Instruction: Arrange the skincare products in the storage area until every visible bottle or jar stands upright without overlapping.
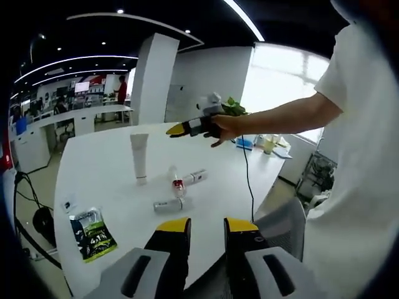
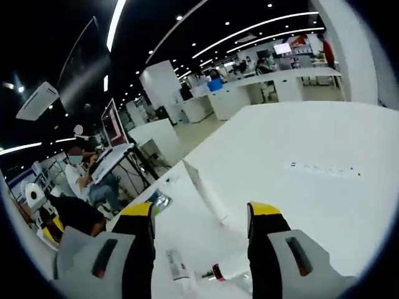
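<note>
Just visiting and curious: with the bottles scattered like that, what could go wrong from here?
The white tube stands tall on a narrow cap; a nudge from the right gripper hovering above could topple it. The two small bottles lie on their sides and might roll when grabbed. The clear bottle with red sits close by, so it could get bumped.

An open-plan office: long white counters (image 1: 75, 115), ceiling light strips (image 2: 115, 18), a monitor (image 2: 112, 128), and a seated person (image 2: 84, 177) at a desk.
</note>
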Motion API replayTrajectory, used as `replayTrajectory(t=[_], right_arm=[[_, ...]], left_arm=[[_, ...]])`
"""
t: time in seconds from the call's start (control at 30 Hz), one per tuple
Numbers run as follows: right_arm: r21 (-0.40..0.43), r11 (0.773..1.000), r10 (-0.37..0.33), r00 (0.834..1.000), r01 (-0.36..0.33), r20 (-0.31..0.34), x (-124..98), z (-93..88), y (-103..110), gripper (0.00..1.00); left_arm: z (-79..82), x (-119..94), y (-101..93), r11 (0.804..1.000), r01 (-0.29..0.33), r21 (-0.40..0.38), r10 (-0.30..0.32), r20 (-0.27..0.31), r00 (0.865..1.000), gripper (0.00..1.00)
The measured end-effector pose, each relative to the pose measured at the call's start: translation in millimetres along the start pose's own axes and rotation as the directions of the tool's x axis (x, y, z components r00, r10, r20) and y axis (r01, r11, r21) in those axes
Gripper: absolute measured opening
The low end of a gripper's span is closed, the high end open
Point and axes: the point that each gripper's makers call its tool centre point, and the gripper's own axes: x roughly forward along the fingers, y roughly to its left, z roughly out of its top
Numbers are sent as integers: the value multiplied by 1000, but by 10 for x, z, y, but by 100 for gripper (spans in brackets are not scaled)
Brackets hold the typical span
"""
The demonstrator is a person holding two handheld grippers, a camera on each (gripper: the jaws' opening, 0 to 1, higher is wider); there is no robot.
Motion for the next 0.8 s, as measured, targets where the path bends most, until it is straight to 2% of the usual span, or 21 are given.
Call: replayTrajectory(t=[0.13,0.3,0.43,0.53,0.6,0.67,0.73,0.8], right_arm=[[28,999,-36,999,35,11,-98,-109,-42,61],[-8,997,-81,996,81,-36,-178,-283,-70,65],[8,994,-106,992,106,-73,-224,-414,-130,69],[-26,989,-149,978,147,-143,-256,-579,-212,73],[-65,988,-148,976,139,-162,-246,-628,-206,73],[-138,980,-172,960,143,-220,-241,-731,-227,73],[-192,972,-180,951,134,-251,-212,-784,-245,73],[-215,969,-183,943,125,-278,-190,-833,-258,73]], left_arm=[[14,29,-3,1000,15,5,-15,0,1000,22],[12,57,-3,1000,25,1,-25,0,1000,22],[11,78,-9,999,33,-13,-33,8,999,22],[4,96,0,999,34,-12,-34,10,999,22],[-1,98,7,999,35,-17,-34,10,999,22],[-18,91,13,999,35,-16,-35,7,999,22],[-35,78,27,999,31,-15,-31,1,1000,22],[-45,66,47,1000,24,-20,-24,2,1000,22]])
